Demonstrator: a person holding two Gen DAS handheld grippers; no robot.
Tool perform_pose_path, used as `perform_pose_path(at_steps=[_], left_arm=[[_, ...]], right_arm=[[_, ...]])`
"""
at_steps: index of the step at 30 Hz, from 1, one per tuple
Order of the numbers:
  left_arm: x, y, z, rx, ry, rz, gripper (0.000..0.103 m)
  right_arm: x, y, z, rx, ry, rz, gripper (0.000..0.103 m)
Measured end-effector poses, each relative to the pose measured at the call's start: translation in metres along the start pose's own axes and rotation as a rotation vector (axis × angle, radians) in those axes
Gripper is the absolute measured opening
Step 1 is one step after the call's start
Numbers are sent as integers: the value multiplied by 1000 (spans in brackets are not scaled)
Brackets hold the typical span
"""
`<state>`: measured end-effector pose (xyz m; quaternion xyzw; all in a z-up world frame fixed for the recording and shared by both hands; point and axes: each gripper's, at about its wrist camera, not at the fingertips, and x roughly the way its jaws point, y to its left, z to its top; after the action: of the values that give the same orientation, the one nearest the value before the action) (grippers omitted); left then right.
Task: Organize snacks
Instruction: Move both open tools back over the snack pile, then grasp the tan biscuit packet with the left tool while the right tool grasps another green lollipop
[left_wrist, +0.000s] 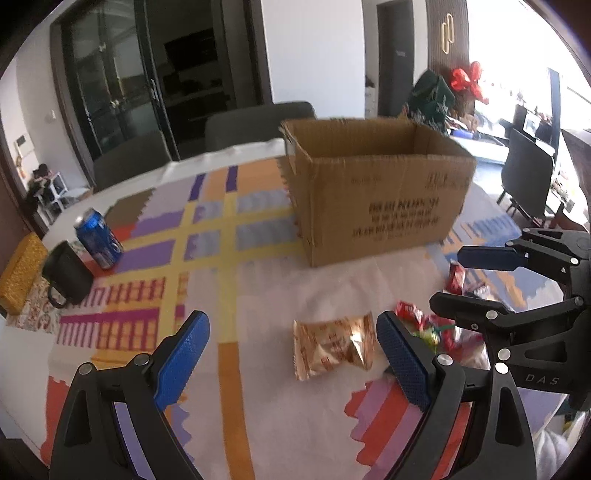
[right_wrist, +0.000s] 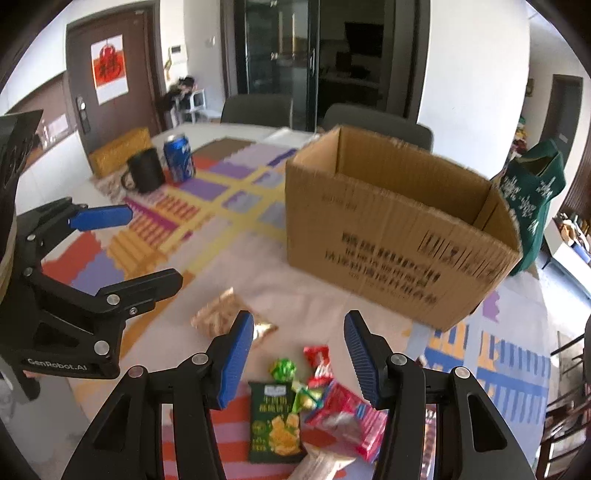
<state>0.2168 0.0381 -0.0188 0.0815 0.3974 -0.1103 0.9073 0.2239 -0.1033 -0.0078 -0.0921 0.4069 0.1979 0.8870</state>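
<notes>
An open cardboard box (left_wrist: 376, 192) stands on the patterned tablecloth; it also shows in the right wrist view (right_wrist: 391, 236). A gold snack packet (left_wrist: 332, 343) lies between my left gripper's (left_wrist: 291, 332) open fingers, a little ahead; it shows in the right wrist view too (right_wrist: 221, 314). My right gripper (right_wrist: 299, 339) is open and empty above a pile of snacks: a dark green packet (right_wrist: 275, 421), a red packet (right_wrist: 347, 413), small red (right_wrist: 317, 358) and green (right_wrist: 283, 369) sweets. The right gripper also shows in the left wrist view (left_wrist: 458, 273).
A blue soda can (left_wrist: 99, 238), a black mug (left_wrist: 66, 273) and a yellow box (left_wrist: 20, 273) stand at the table's left. Grey chairs (left_wrist: 258, 122) stand behind the table. A green bag (right_wrist: 532, 206) sits beyond the box on the right.
</notes>
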Motion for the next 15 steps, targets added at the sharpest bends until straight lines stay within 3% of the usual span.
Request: perform_pose_path(at_steps=[15], left_arm=[[50,-3,-23,-2,87,-131,92]], right_arm=[[47,7,-26,-44,158,52,51]])
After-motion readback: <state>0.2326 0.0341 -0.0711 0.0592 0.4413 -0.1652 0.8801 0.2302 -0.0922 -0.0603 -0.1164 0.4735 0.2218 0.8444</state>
